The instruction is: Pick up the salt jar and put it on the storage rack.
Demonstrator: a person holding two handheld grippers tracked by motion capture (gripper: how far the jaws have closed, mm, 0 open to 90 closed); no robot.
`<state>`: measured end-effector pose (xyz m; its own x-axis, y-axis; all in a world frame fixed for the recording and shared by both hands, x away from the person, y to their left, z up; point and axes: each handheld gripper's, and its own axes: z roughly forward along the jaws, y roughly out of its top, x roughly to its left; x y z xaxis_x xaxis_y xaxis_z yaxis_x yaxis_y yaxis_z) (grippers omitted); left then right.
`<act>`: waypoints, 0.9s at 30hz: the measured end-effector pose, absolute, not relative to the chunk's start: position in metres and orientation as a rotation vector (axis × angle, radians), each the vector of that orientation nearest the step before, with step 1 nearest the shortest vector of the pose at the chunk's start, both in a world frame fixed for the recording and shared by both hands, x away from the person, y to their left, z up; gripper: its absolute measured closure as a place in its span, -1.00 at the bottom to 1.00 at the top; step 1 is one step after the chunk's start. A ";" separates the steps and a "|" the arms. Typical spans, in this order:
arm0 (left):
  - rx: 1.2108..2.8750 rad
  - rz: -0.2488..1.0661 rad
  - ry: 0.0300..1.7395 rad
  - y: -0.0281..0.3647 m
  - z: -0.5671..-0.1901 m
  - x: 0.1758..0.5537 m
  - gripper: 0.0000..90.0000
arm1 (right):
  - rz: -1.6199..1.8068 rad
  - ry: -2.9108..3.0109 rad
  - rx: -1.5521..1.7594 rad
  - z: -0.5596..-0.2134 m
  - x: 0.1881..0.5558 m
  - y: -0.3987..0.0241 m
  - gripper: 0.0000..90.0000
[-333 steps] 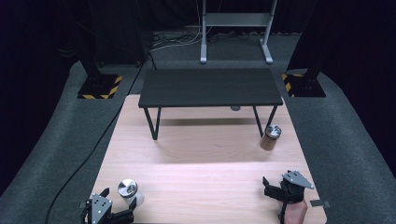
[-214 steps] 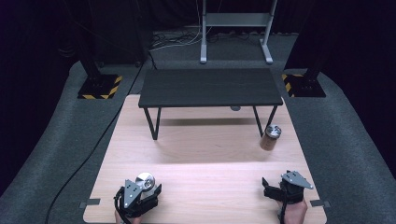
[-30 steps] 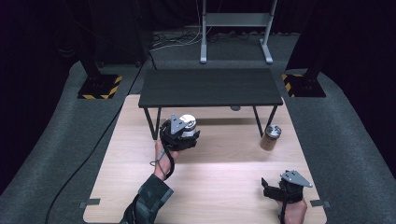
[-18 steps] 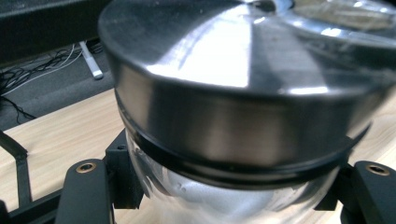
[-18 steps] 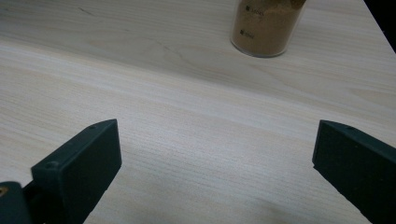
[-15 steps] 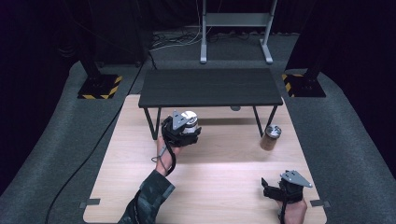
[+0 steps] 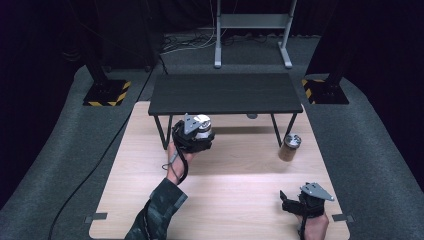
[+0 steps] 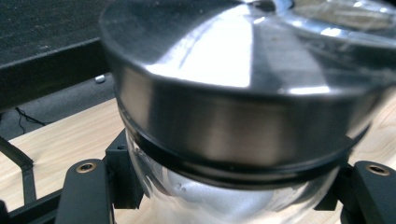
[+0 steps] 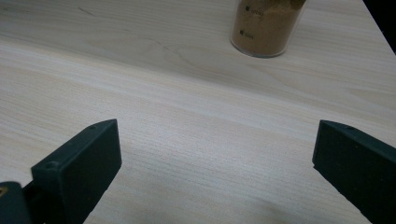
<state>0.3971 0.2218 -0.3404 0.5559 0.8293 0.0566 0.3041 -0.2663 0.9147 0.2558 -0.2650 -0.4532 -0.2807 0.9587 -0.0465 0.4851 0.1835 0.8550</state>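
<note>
Pale wooden surface (image 7: 235,200), with a small black shelf (image 7: 225,93) standing on thin legs at its far side and a brown-filled, metal-lidded jar (image 7: 289,146) resting beside the shelf's right leg.

A lidded jar (image 7: 202,125) sits in the left gripper (image 7: 192,136) before the small bench (image 7: 225,93); another jar (image 7: 289,146) stands far right.

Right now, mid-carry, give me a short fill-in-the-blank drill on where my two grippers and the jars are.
1. The left gripper is shut on a glass jar with a ____ lid.
2. The right gripper has its jaws ____, with nothing between them.
3. The brown-filled jar stands on the wooden table beside a ____ of the small black table.
4. The held jar is near the small black table's ____ front leg in the high view.

Missing words: metal; open; leg; left
</note>
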 end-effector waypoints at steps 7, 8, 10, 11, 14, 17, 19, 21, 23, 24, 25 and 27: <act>1.815 0.674 0.931 0.222 -0.336 0.400 -0.31 | 1.007 1.858 1.353 -0.453 0.256 -0.265 -1.00; 1.816 0.673 0.931 0.222 -0.335 0.400 -0.31 | 1.006 1.858 1.354 -0.453 0.256 -0.265 -1.00; 1.818 0.676 0.924 0.221 -0.331 0.400 -0.31 | 1.004 1.860 1.353 -0.453 0.256 -0.265 -1.00; 1.816 0.674 0.922 0.222 -0.330 0.400 -0.31 | 1.004 1.860 1.353 -0.453 0.256 -0.265 -1.00; 1.809 0.671 0.917 0.222 -0.328 0.400 -0.31 | 1.005 1.858 1.355 -0.453 0.256 -0.265 -1.00; 1.803 0.671 0.914 0.223 -0.325 0.400 -0.31 | 1.005 1.859 1.353 -0.453 0.256 -0.265 -1.00; 1.798 0.671 0.916 0.224 -0.324 0.400 -0.31 | 1.005 1.860 1.353 -0.453 0.256 -0.265 -1.00; 1.792 0.674 0.916 0.224 -0.322 0.399 -0.31 | 1.006 1.859 1.353 -0.453 0.256 -0.265 -1.00; 1.791 0.673 0.911 0.224 -0.320 0.399 -0.31 | 1.007 1.859 1.353 -0.453 0.256 -0.265 -1.00; 1.788 0.673 0.909 0.224 -0.319 0.399 -0.31 | 1.007 1.859 1.353 -0.453 0.256 -0.265 -1.00; 1.791 0.676 0.906 0.224 -0.317 0.399 -0.31 | 1.006 1.859 1.353 -0.453 0.256 -0.265 -1.00; 1.789 0.681 0.901 0.224 -0.315 0.399 -0.31 | 1.005 1.859 1.354 -0.453 0.256 -0.265 -1.00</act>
